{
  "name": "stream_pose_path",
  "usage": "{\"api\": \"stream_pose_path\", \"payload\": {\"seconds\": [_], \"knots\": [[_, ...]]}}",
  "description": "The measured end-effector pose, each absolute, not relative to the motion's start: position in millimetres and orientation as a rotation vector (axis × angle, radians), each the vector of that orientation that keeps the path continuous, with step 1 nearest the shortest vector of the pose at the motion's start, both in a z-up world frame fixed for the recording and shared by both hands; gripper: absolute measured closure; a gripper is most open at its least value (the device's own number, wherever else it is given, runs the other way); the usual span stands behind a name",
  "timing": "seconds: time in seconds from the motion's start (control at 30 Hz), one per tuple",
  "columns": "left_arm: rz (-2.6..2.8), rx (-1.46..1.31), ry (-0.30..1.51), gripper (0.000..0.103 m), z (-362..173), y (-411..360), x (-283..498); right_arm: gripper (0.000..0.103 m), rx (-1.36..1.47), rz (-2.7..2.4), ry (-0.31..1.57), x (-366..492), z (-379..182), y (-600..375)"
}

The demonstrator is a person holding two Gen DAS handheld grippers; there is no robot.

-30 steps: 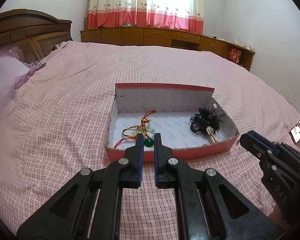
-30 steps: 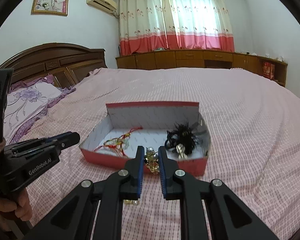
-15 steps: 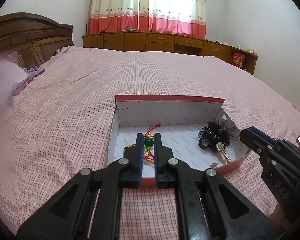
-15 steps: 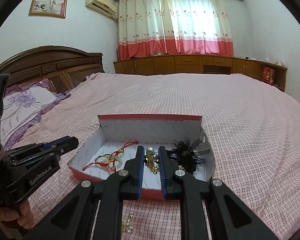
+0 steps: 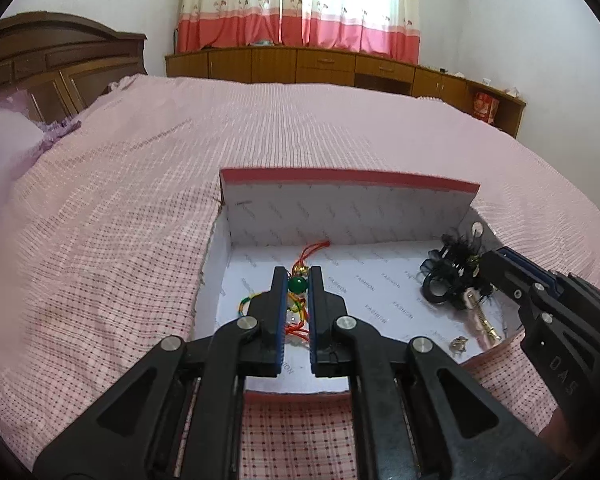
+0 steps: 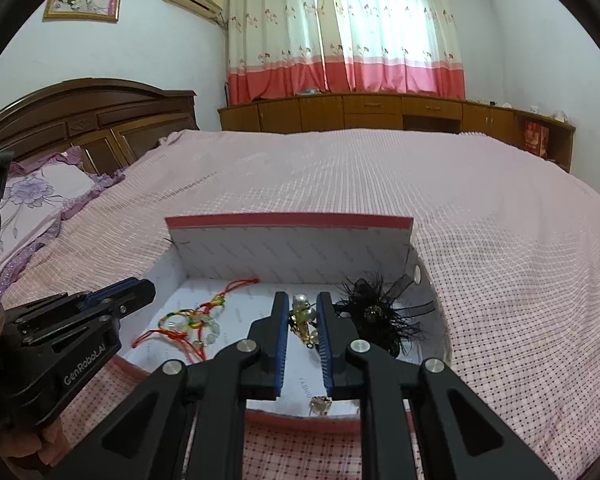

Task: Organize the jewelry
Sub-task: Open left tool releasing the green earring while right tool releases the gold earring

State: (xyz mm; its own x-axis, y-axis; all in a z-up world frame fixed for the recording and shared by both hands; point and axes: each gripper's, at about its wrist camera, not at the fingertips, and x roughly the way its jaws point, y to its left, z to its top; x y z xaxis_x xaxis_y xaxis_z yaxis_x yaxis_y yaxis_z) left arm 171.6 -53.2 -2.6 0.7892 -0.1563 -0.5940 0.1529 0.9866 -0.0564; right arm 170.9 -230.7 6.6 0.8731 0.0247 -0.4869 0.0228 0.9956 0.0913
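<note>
Both tongs have advanced over the near wall of the red box (image 5: 348, 178) since a second ago, so their tips now hang above its white floor instead of short of the rim, and the box fills more of each view. At the far left of the bed (image 5: 100, 208) lies a purple pillow (image 6: 32, 196) beside the wooden headboard (image 6: 88, 116). Left tongs (image 5: 298, 286) are clamped on a green bead (image 5: 297, 285), pinched right at the tips; below and behind them, on the left part of the box floor, lies a red and multicoloured cord bracelet (image 6: 188, 322), and whether the bead is part of that bracelet cannot be told. Further right, the right tongs (image 6: 303, 314) are closed on a gold and pearl piece (image 6: 302, 316), which hangs between the blue pads over the middle of the box. Under those tongs, close to the near wall, a small gold ornament (image 6: 321, 404) rests on the box floor. Just to the right of the right tongs, touching nothing held, a black feathered hair clip (image 6: 380, 316) lies in the right end of the box, with a gold clip (image 5: 482, 316) beside it. Along the far wall stand low wooden cabinets (image 6: 380, 114) under pink and cream curtains (image 6: 340, 32).
</note>
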Motion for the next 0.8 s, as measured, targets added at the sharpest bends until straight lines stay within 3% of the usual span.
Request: {"api": "stream_pose_path", "payload": {"seconds": [0.33,0.43,0.8], "knots": [[-0.165,0.003,0.728,0.097,-18,-56,183,0.085,0.107,-0.001,0.585,187,-10,-237],[-0.155,-0.003,0.731,0.084,-17,-54,181,0.067,0.108,0.006,0.586,186,-10,-235],[-0.167,-0.013,0.727,0.08,0,-47,166,0.067,0.126,0.02,0.559,165,8,-241]]}}
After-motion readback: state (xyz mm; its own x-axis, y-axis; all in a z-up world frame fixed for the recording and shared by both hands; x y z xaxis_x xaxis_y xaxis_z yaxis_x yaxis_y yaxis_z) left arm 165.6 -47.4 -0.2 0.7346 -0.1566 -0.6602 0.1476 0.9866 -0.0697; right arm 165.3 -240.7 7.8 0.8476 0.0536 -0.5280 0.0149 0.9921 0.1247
